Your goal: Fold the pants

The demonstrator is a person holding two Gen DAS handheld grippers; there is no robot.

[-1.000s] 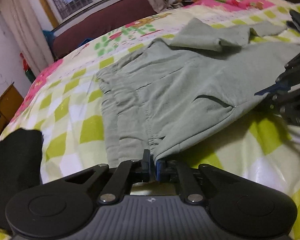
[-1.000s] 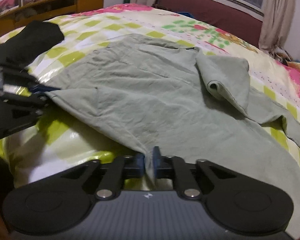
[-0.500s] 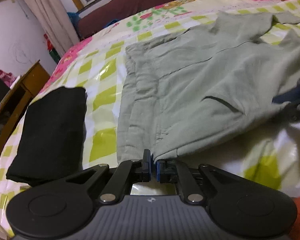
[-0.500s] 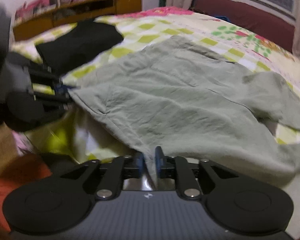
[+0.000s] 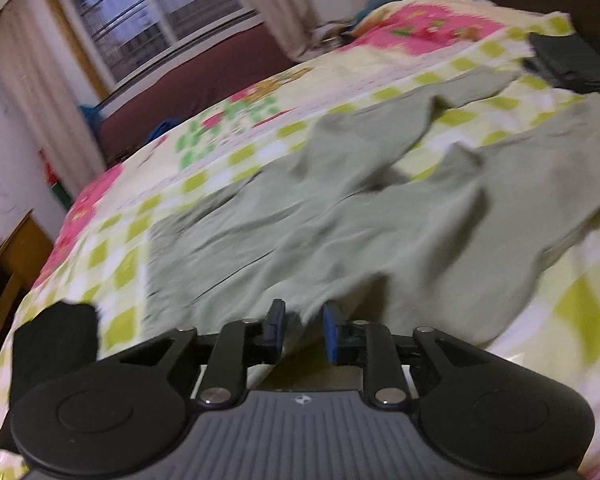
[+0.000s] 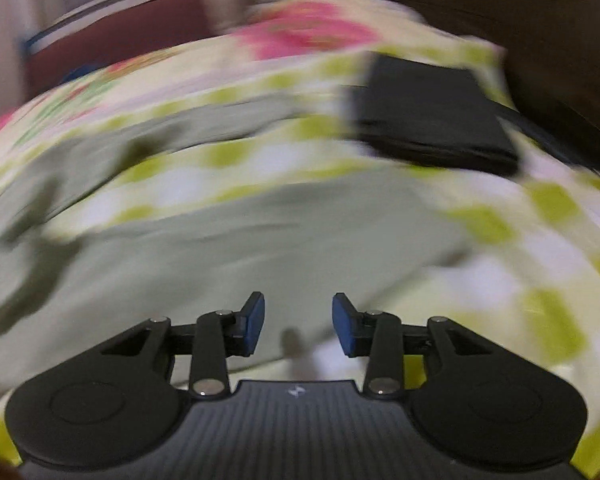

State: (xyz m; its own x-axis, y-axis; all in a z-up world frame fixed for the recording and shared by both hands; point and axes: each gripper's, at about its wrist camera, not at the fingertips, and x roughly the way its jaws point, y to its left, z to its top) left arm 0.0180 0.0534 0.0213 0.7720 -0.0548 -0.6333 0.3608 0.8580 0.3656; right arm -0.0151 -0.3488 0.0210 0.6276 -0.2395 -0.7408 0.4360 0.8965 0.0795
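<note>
Grey-green cotton: the pants [image 5: 340, 232] are lying rumpled across the bed [image 5: 112, 248], waist end toward my left gripper [image 5: 302, 326], legs trailing off to the far right. No containers are showing in either view. My left gripper is standing parted to a narrow gap, its blue pads [image 5: 330, 330] just at the near hem; whether the cloth is touching them I cannot tell, but nothing is pinched. My right gripper [image 6: 298, 324] is standing wider apart, holding nothing, hovering over one pant leg [image 6: 240, 240]; this view is heavily blurred.

Around: a folded black garment [image 5: 56, 340] is sitting on the checked bedspread just left of my left gripper, apart from the pants. Another black folded stack [image 6: 432, 116] is lying at the far right of the bed, beyond the leg ends. A window [image 5: 156, 12] with curtains and a dark red panel below it are standing behind the bed; a wooden cabinet [image 5: 16, 256] is at the left edge.
</note>
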